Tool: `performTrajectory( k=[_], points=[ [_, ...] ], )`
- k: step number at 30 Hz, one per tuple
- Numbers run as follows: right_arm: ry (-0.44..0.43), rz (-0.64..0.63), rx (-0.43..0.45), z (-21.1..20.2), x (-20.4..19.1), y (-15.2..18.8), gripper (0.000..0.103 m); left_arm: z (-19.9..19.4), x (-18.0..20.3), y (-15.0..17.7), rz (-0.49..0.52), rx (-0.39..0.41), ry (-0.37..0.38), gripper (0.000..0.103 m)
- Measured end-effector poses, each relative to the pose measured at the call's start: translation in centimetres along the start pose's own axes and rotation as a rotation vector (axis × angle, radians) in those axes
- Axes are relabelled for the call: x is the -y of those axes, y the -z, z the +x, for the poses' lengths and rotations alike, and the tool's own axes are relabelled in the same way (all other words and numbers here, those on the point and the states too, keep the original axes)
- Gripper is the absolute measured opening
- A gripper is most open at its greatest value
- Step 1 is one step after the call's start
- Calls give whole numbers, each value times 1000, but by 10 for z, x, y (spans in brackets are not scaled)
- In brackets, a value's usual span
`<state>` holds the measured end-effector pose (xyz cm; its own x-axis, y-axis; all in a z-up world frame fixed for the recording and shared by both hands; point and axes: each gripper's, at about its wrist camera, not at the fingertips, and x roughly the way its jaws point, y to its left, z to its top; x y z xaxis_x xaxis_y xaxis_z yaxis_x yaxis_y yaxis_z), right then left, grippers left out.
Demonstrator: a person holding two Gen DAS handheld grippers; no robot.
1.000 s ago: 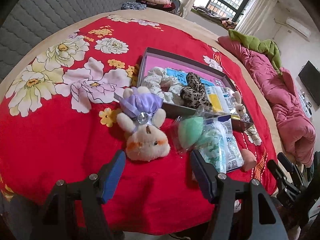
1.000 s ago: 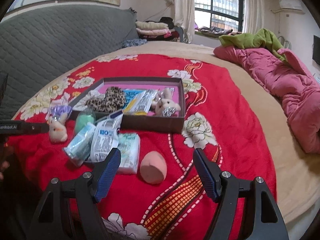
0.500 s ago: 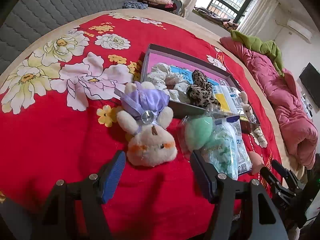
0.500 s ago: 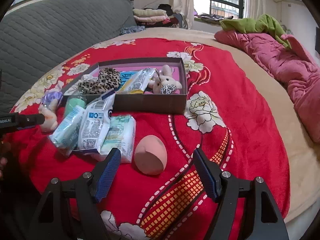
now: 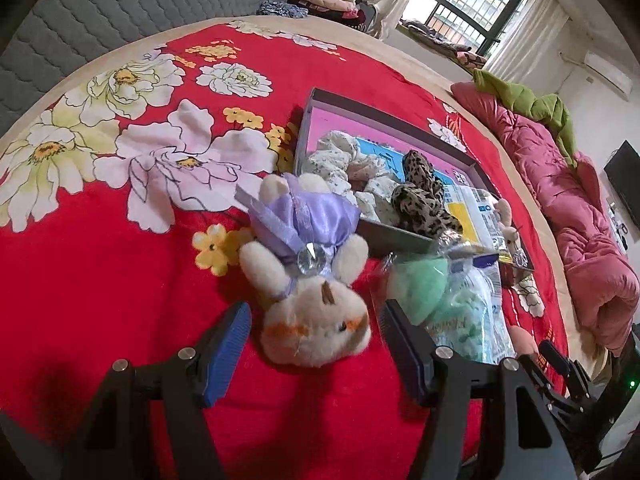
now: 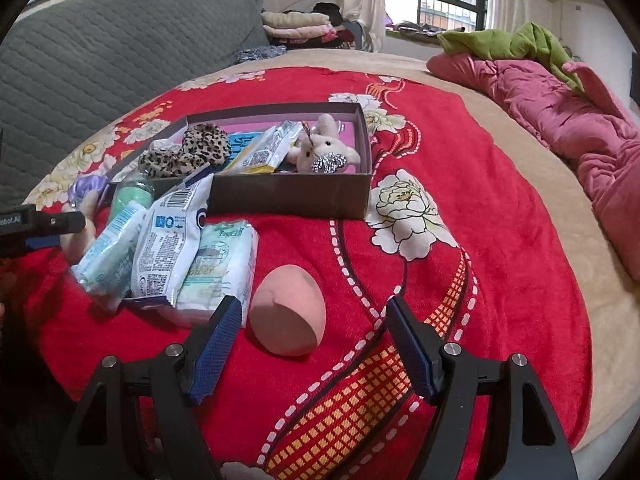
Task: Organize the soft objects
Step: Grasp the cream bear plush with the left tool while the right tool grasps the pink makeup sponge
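A cream plush rabbit in a purple dress [image 5: 312, 264] lies head-down on the red bedspread, its head between the blue pads of my open left gripper [image 5: 314, 320], not pressed. A pink egg-shaped sponge [image 6: 286, 314] lies on the spread between the open fingers of my right gripper [image 6: 314, 320], apart from both pads. Beside it lie tissue packs [image 6: 168, 240] and a green sponge in a bag [image 5: 416, 284]. The brown box with pink lining [image 6: 292, 196] holds leopard scrunchies [image 6: 188, 152], packets and a small plush rabbit [image 6: 324, 148].
A pink quilt [image 6: 568, 116] with a green cloth [image 6: 504, 40] lies along the bed's right side. A grey quilted headboard [image 6: 112, 52] rises at the left. Folded clothes [image 6: 296, 24] are stacked by the window. The left gripper's tip [image 6: 44, 220] shows at the right wrist view's left edge.
Both grippers have come lower and closer: the left now brackets the purple rabbit's head, the right now brackets the pink sponge. Jaws stayed open; no object moved.
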<state>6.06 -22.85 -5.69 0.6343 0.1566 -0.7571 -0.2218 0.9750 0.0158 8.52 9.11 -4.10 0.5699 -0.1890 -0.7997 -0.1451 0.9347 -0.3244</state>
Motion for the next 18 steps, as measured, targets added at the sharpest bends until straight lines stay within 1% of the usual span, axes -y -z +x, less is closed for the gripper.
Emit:
performTrajectory(
  k=[4, 8, 11, 16, 18],
  points=[
    [7, 1, -12, 5, 1, 1, 76, 7, 5, -5, 21, 12, -19, 66],
    [21, -7, -12, 9, 1, 2, 76, 14, 6, -5, 39, 8, -45, 66],
    [31, -18, -9, 12, -1, 1, 76, 17, 5, -4, 47, 9, -50, 65],
    [52, -44, -7, 19, -4, 1, 76, 20, 5, -7, 61, 24, -60, 59],
    [49, -45, -3, 19, -5, 1, 75, 21, 5, -8, 67, 30, -62, 59]
  ],
)
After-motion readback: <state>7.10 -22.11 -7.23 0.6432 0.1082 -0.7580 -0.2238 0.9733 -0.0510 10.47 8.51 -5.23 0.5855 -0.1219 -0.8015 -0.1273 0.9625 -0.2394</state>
